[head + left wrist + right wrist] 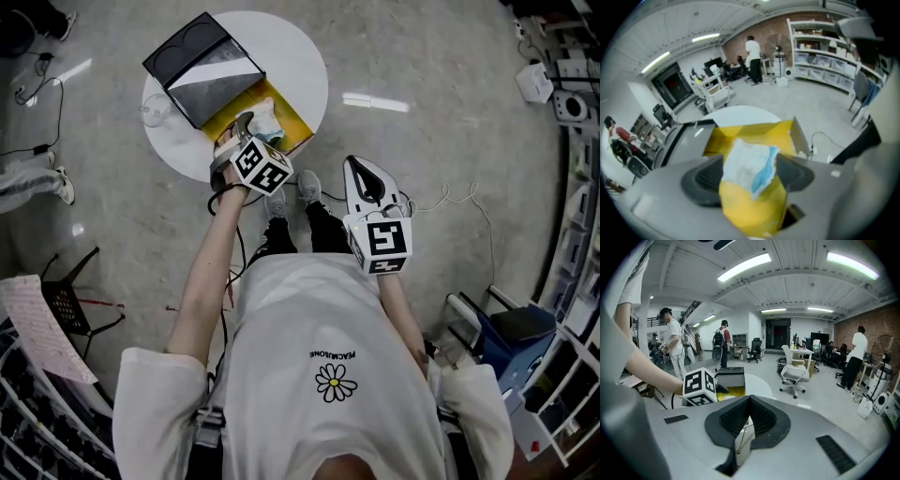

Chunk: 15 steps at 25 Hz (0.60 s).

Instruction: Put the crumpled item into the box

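The crumpled white and pale blue item (749, 165) is clamped between the two dark padded fingers (701, 180) of the left gripper (749, 176). One pad presses each side, with the jaws narrowed to the item's width. The item hangs directly over the open box with the yellow lining (754, 133), above the box's near end. Whether it touches the lining cannot be told.

Only the left gripper view shows this grip from close in. In the head view the same item (266, 120) is just a small pale lump over the box (286, 117), partly covered by the left gripper (246, 131).

The head view shows what the left gripper view cuts off. The box's dark lid (192, 52) lies open on the far left side of the box, and both rest on a round white table (295, 52).

The right gripper (359, 169) is well apart from the box, to its right and nearer the person, over the grey floor (441, 112). In its own view the right gripper (749, 401) has its ribbed black jaws pressed together with nothing between them. That view also shows the left gripper's marker cube (699, 386) just in front of the box (726, 391), and a white office chair (793, 373) far behind the box.
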{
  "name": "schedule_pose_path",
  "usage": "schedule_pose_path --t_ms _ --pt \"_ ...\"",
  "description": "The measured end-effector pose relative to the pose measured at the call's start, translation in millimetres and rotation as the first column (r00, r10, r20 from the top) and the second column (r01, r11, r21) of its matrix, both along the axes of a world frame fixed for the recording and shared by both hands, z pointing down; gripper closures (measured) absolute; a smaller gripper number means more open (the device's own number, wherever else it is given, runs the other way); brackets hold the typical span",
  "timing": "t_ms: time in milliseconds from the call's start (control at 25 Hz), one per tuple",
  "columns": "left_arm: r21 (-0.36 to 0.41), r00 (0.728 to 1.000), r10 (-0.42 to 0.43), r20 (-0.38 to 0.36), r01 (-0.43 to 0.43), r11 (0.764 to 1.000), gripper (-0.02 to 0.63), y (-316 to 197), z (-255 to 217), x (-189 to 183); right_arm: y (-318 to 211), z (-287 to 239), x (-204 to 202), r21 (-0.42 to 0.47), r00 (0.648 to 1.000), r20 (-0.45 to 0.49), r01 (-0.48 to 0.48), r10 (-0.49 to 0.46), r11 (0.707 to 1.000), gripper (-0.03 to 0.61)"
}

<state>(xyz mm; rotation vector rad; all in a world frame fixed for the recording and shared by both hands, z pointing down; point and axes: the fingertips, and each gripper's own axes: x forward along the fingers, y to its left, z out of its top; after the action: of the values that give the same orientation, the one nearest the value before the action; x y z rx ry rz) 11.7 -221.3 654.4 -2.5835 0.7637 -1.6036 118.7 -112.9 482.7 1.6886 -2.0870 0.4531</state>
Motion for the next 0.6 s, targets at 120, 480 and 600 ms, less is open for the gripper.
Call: schedule_pose_path --t_ms 120,480,600 --pt "0.045 0.998 -0.021 -0.057 0.024 0.999 0.278 -22 -31 7 -8 -6 -3 0.018 1.0 0.0 0.016 -0.016 1.0 0.578" --pt "0.178 0.958 -0.104 -0.266 0.155 0.972 0.285 -66 -144 15 -34 -35 -9 0.118 0.997 -0.002 0.072 -0.072 0.99 0.578" --pt "0.219 0.926 -0.158 -0.341 0.242 0.945 0.347 -72 -182 5 -43 -43 -11 0.142 0.996 0.003 0.083 -0.084 0.986 0.578"
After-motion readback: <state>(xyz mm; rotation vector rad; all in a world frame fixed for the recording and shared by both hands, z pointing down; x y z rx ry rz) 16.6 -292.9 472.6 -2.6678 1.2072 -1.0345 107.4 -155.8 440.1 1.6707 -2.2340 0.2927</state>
